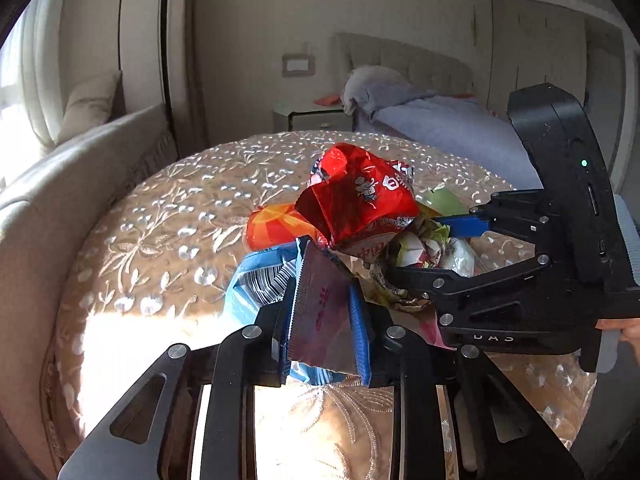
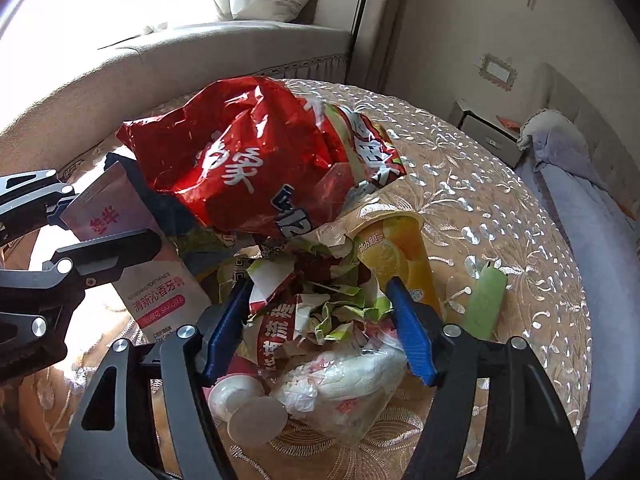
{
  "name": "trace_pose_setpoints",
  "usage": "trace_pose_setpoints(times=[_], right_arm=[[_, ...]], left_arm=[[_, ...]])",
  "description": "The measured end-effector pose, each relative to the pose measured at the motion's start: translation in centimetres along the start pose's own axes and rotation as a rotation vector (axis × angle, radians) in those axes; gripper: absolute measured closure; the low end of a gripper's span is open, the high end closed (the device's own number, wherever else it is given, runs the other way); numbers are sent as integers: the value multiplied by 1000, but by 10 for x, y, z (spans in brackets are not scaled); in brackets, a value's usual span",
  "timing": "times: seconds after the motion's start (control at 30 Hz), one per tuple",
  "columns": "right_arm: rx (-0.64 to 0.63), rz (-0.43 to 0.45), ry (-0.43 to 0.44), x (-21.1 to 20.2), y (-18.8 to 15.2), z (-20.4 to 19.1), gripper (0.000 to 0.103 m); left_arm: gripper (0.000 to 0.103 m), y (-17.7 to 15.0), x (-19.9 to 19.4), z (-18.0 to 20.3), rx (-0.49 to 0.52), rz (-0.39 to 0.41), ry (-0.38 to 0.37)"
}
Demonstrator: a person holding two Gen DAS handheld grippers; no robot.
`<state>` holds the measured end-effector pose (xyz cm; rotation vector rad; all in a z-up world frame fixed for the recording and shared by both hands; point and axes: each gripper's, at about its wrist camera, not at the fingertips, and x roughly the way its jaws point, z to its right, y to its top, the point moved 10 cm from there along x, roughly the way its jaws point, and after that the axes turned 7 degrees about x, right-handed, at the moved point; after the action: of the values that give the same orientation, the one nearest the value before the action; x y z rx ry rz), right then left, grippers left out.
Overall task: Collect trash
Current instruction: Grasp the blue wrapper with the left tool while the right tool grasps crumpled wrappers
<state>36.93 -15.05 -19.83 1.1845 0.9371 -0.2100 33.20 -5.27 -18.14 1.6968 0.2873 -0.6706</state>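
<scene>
A heap of trash lies on a round table with an embroidered cloth (image 1: 168,216). A big red snack bag (image 1: 356,196) (image 2: 256,152) tops it, with crumpled wrappers (image 2: 336,308), a clear plastic bag (image 2: 344,376), an orange carton (image 2: 396,248) and a green stick (image 2: 484,304). My left gripper (image 1: 326,280) is shut on a pink toothpaste tube (image 1: 320,312) (image 2: 132,240) by its flat end. My right gripper (image 2: 320,280) (image 1: 432,248) is open, its blue fingers (image 2: 408,324) astride the crumpled wrappers.
A beige sofa (image 1: 60,184) curves around the table's left and far side by a bright window. A bed with grey-blue bedding (image 1: 440,120) and a nightstand (image 1: 312,116) stand behind. A blue packet (image 1: 256,284) lies under the left gripper.
</scene>
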Motion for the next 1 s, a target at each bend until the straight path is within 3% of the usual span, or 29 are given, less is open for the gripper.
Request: trace_pose_setpoints(times=[0.2, 0.47, 1.0], right_arm=[[78, 79, 7, -25, 9, 7, 60], [89, 195, -12, -82, 16, 9, 60], [113, 276, -75, -152, -19, 23, 60]], left_arm=[[94, 6, -25, 7, -35, 50, -48], [95, 22, -60, 15, -18, 116, -21], [95, 36, -114, 66, 65, 195, -47]])
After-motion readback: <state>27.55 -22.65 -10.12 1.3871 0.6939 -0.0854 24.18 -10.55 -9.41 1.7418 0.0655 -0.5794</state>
